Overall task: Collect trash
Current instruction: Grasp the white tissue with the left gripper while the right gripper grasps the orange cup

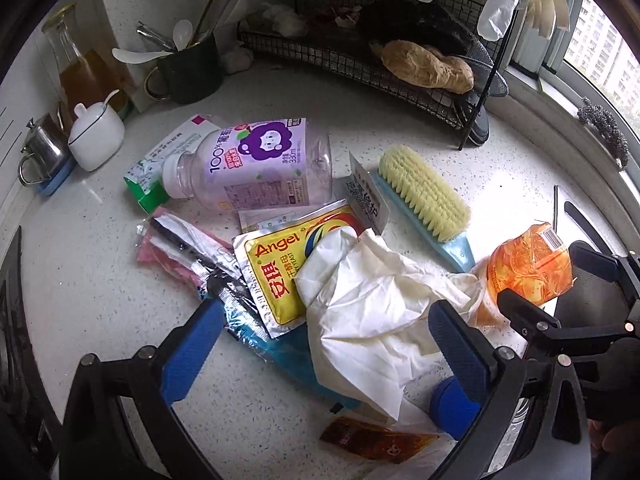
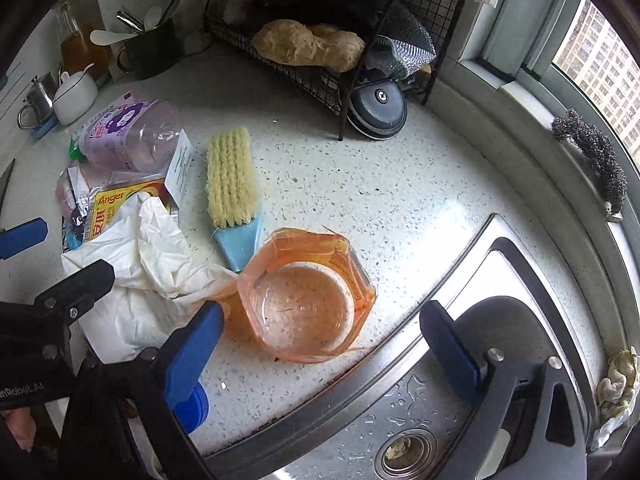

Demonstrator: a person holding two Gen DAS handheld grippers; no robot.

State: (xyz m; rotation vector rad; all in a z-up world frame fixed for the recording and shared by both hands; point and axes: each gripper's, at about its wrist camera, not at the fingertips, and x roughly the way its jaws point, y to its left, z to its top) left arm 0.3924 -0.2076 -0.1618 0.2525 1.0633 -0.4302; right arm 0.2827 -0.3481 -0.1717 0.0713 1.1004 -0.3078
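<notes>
1. Hovering over the worktop (image 2: 400,200) litter, left gripper (image 1: 320,320): jaws released, straddling a crumpled white glove (image 1: 372,300).
2. Right gripper (image 2: 320,336): jaws released around an orange plastic cup (image 2: 306,296) near the sink (image 2: 500,264) edge.
3. Purple bottle (image 1: 256,164) lies toward the back.

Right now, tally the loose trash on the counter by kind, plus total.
Bottles: 1, purple-label bottle
Cups: 1, orange plastic cup
Gloves: 1, white glove
Sachets: 2, yellow yeast packet, brown sauce sachet
Cartons: 1, green carton
Total: 6
</notes>
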